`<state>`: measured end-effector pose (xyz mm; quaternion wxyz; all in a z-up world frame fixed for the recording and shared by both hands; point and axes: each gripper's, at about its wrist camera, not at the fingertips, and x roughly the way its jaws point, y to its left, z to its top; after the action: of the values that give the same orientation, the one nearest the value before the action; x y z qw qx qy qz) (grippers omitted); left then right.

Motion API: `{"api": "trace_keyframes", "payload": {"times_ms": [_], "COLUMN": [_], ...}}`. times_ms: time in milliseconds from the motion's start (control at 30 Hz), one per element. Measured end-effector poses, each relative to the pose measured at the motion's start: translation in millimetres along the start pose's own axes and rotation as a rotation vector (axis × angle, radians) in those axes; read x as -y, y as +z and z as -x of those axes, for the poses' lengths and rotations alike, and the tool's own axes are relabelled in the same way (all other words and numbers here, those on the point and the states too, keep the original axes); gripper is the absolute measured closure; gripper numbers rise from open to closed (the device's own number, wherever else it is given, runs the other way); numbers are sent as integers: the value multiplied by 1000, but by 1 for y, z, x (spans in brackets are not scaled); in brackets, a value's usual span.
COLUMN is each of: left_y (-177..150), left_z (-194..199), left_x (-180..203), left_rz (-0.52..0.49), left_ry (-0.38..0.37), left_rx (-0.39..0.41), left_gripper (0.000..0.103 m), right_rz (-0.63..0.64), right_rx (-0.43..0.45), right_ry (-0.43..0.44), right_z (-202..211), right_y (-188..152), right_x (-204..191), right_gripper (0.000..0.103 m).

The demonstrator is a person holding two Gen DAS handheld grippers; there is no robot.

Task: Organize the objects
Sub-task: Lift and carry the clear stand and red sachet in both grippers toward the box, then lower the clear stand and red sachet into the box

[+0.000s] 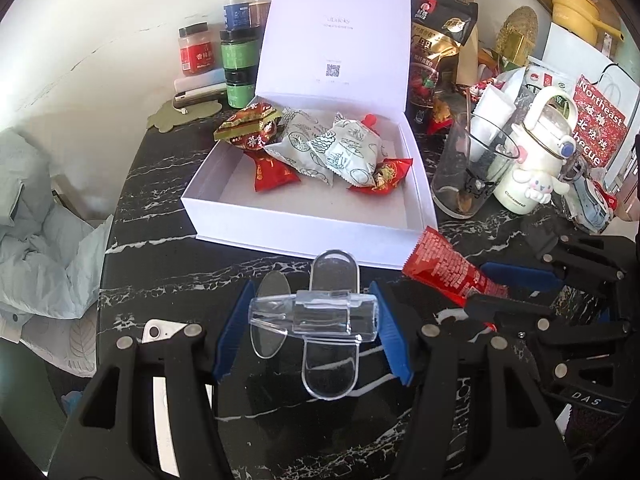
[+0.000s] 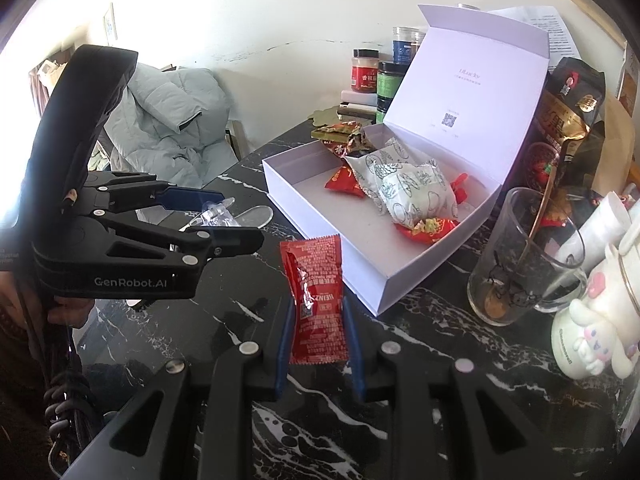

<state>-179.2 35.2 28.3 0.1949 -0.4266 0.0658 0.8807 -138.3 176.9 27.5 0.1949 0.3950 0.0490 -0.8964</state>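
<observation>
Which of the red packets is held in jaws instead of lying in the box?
The Heinz ketchup sachet, pinched in the right gripper in front of the white box. The other red wrappers lie inside the box among the snack packs.

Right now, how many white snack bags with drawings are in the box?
2. One white bag lies mid-box; the other white bag overlaps it toward the right wall of the white box. More may hide underneath.

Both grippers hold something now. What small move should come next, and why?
Probably carry the right gripper, shut on the red ketchup packet, forward over the open white box and release. The box already holds wrapped snacks, and it lies just ahead.
</observation>
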Motion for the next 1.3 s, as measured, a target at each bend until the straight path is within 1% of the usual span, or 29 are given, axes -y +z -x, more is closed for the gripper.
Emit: {"api": "trace_keyframes", "payload": {"times_ms": [200,467,733,1000,1300], "left_y": [16,47,77,105,131], "left_z": [-9,-17,-35,-49,-68], "left_x": [-3,-8,-20,-29,-44], "left_rz": [-2,-17,-3,-27,-33], "left_ry": [8,55,53,65,83], "left_rx": [7,38,46,72,89], "left_gripper": [45,45,45,45,45], "right_rz": [0,11,24,42,54], "right_rx": [1,13,32,44,67], "right_ry": [2,-9,-45,-71,-78], "right_z": [-11,-22,-31,-45,-61], "right_y": [14,38,68,96,122], "right_x": [11,24,38,51,58], "right_gripper": [79,79,79,79,79]}}
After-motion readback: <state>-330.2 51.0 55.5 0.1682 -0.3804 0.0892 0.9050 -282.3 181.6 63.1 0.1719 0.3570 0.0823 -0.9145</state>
